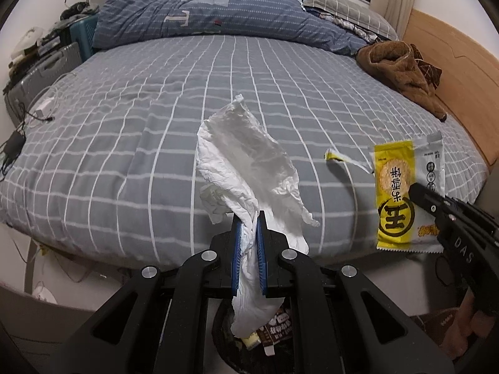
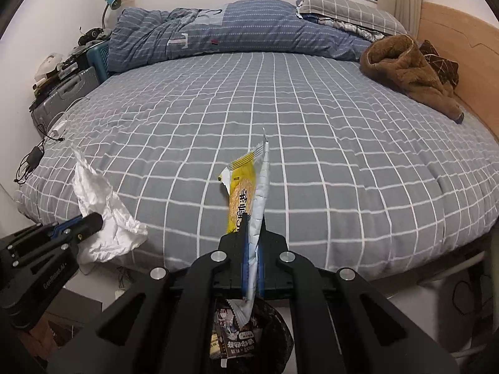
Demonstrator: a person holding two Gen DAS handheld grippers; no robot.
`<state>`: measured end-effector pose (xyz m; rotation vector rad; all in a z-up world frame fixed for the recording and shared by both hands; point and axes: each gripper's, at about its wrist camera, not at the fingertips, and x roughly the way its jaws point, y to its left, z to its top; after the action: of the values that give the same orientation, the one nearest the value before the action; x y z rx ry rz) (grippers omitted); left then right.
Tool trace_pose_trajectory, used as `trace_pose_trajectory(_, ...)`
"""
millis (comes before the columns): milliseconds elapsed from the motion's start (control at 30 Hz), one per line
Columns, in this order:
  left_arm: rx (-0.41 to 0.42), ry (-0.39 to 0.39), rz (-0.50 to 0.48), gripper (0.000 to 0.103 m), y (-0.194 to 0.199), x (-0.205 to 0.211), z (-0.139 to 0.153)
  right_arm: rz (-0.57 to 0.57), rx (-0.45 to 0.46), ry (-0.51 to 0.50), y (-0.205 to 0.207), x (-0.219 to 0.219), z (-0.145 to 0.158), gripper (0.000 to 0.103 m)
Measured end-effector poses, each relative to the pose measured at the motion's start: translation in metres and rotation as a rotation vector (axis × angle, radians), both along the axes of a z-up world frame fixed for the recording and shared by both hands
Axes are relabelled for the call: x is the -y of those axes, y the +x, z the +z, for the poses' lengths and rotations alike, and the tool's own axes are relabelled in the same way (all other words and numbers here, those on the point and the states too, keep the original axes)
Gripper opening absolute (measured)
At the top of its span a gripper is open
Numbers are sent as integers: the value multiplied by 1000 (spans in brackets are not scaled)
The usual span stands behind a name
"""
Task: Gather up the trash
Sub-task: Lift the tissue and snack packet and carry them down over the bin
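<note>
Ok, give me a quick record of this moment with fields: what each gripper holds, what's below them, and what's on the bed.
left gripper: shut on white tissue
right gripper: shut on yellow snack wrapper
below grippers: dark trash bin with wrappers already inside
bed: grey checked sheet, blue duvet bunched at far end, brown garment near the wooden headboard

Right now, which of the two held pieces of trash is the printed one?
The yellow snack wrapper, clamped in the right tool. It carries yellow print and characters, while the crumpled tissue in the left tool is plain white.
</note>
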<state>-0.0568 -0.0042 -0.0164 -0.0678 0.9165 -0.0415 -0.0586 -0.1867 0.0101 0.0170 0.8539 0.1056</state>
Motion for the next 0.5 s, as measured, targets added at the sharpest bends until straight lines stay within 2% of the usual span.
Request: trace_pose_trajectory(500, -45, 10, -2, 9, -59, 15, -11, 24, -41, 4, -60, 1, -10, 4)
